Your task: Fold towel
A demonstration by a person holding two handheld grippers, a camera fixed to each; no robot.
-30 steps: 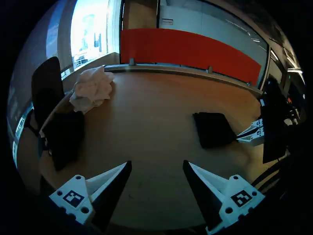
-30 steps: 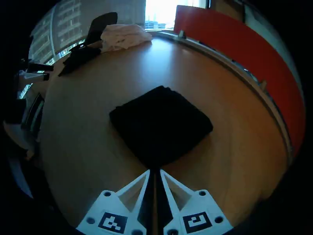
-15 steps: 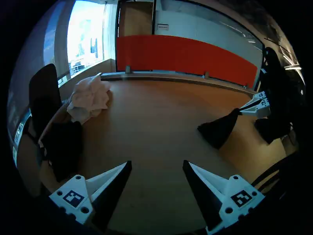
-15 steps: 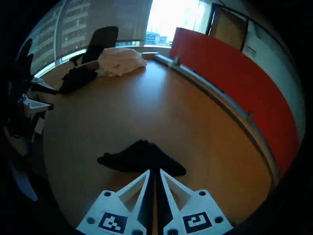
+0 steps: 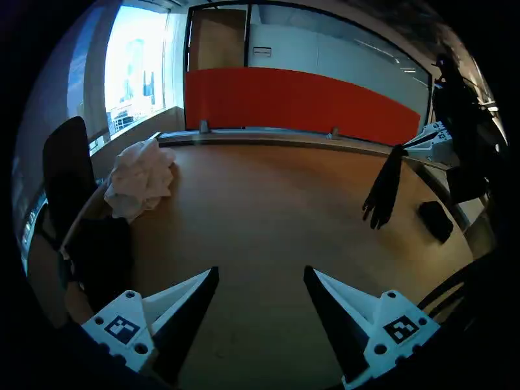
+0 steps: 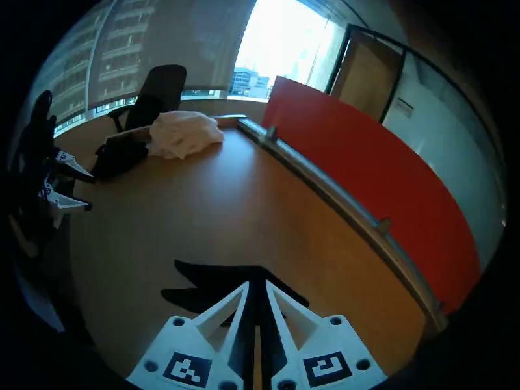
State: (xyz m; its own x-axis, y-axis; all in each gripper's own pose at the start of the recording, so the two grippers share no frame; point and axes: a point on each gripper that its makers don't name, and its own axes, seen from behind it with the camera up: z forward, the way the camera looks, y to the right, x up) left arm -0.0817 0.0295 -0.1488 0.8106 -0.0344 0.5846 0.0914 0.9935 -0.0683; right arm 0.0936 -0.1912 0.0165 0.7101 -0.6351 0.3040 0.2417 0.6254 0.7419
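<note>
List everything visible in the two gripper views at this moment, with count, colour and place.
black towel: one, black, hanging from the right gripper over the table
white cloth heap: one, white, crumpled at the table's window-side end
dark cloth pile: one, black, beside the white heap at the table's edge
small dark item: one, black, at the table's edge past the towel; kind unclear
table: one, brown wood
partition: one, red, along the table's far edge
office chair: one, black, by the window behind the heap
left gripper: one, white and black, open above bare table
right gripper: one, white and black, shut on the towel
</note>
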